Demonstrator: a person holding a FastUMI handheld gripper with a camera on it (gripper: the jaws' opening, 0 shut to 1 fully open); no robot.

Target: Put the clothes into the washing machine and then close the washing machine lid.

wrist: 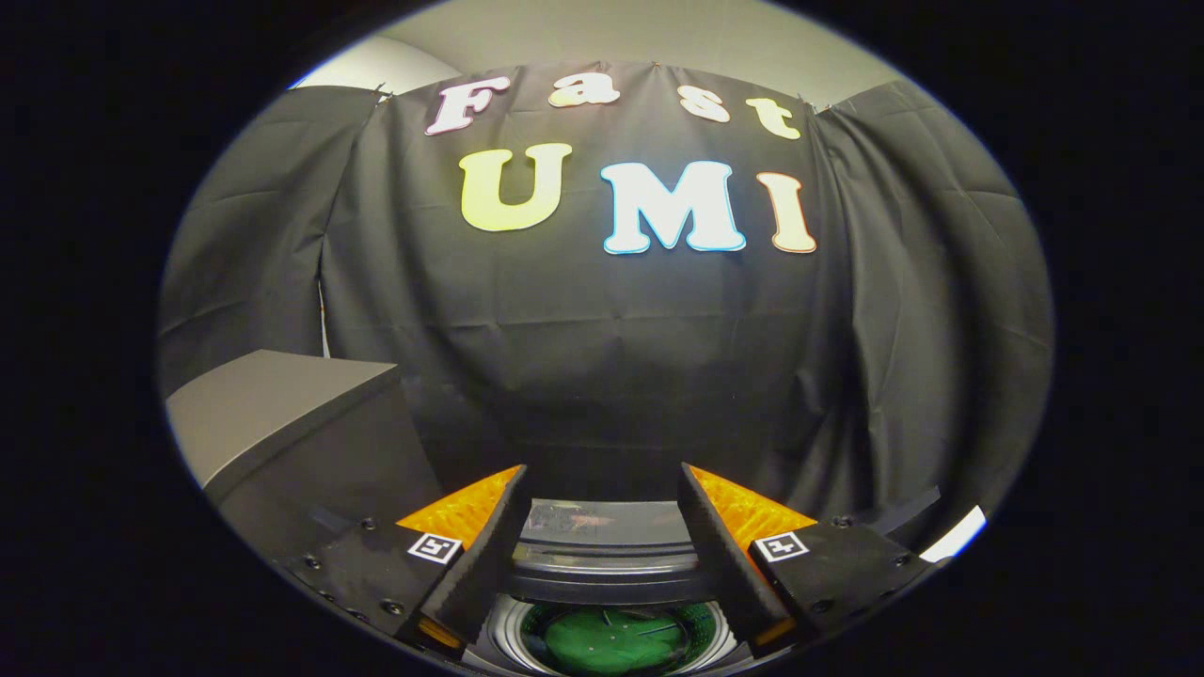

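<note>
The gripper (602, 489) looks forward over a top-loading washer (607, 574) toward the booth's black cloth wall (611, 376). Its two fingers (489, 555) rise from below and stand well apart, with a wide gap between them. Nothing is held in that gap, and neither finger touches anything.

Between the fingers and below their tips lies the washer's round opening. A pale ring rims the drum (611, 639), and inside the drum sits something green (611, 644). It looks like cloth, though the view is too small and dark to be sure it is the clothes. It rests low in the drum, under the gap between the fingers.

Just beyond the opening, still between the fingers, the dark lid (593, 522) stands open. Its glossy surface catches some light. It leans back toward the cloth wall, and the drum below it is uncovered.

To the left of the fingers, a grey box (273, 414) with a flat top and dark sides stands beside the washer, near the wall. It is apart from the left finger.

Above the cloth wall, a plain pale wall (640, 38) shows. A small bright patch (955, 534) shows low on the right, beyond the right finger.
</note>
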